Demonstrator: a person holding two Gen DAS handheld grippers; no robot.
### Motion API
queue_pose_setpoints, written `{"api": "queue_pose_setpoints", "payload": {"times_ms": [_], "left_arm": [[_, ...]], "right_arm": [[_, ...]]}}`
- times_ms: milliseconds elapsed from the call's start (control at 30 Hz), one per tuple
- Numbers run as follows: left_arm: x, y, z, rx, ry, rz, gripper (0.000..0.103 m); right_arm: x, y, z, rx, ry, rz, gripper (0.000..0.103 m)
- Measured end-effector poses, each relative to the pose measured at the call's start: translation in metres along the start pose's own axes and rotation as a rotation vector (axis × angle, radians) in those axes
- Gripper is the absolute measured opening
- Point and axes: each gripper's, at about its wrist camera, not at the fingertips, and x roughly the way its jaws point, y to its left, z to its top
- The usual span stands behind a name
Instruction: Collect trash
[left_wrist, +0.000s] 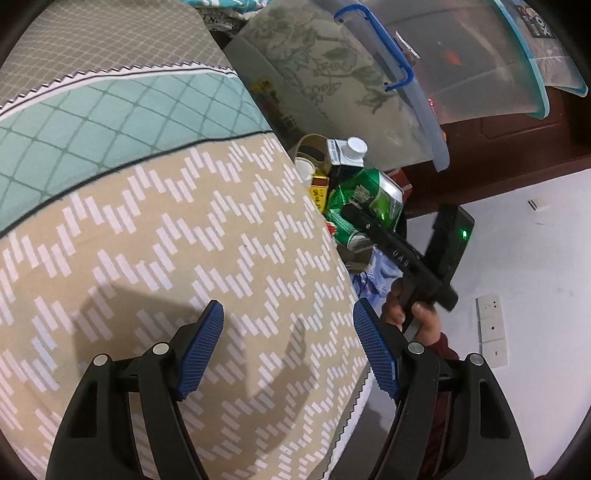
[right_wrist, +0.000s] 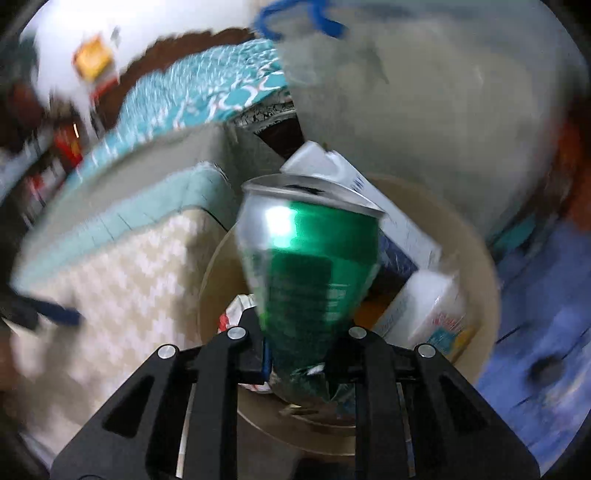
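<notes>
While the right tool (right_wrist: 297, 365) pinches the crushed lower end of a green can (right_wrist: 310, 258), the can hangs over a tan bin (right_wrist: 476, 236) that already holds a white carton (right_wrist: 369, 195) and other packaging. The bin stands between the bed (left_wrist: 166, 240) and a clear storage box (left_wrist: 424, 74). The left tool (left_wrist: 288, 350) hovers over the patterned bedcover, its blue pads (left_wrist: 201, 350) spread apart with nothing between them.
</notes>
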Motion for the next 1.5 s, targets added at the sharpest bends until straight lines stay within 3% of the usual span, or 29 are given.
{"api": "queue_pose_setpoints", "payload": {"times_ms": [167, 333, 367, 400, 467, 733, 967, 1333, 1500], "left_arm": [[0.005, -0.005, 0.000, 0.004, 0.004, 0.001, 0.069], [0.000, -0.005, -0.004, 0.017, 0.005, 0.013, 0.069], [0.000, -0.004, -0.004, 0.013, 0.003, 0.012, 0.069], [-0.001, -0.003, -0.004, 0.006, 0.001, 0.010, 0.070], [-0.001, -0.002, -0.004, -0.001, 0.002, 0.008, 0.070], [-0.006, -0.003, -0.011, 0.007, 0.000, 0.007, 0.070], [-0.018, -0.006, -0.019, 0.033, -0.026, 0.022, 0.070], [-0.038, -0.064, -0.067, 0.296, -0.144, 0.267, 0.078], [-0.054, -0.072, -0.095, 0.347, -0.209, 0.369, 0.086]], "right_arm": [[0.005, -0.021, 0.002, 0.161, -0.024, 0.029, 0.024], [-0.009, -0.003, 0.000, 0.104, -0.083, -0.074, 0.029], [-0.015, -0.001, 0.000, 0.096, -0.096, -0.090, 0.037], [-0.019, 0.001, 0.000, 0.092, -0.109, -0.103, 0.054], [-0.032, 0.004, 0.000, 0.077, -0.160, -0.131, 0.070], [-0.068, -0.009, 0.005, 0.125, -0.232, -0.161, 0.069], [-0.120, -0.015, -0.037, 0.288, -0.347, -0.097, 0.069], [-0.133, 0.063, -0.131, 0.454, -0.340, -0.082, 0.071], [-0.126, 0.116, -0.154, 0.455, -0.328, -0.081, 0.077]]}}
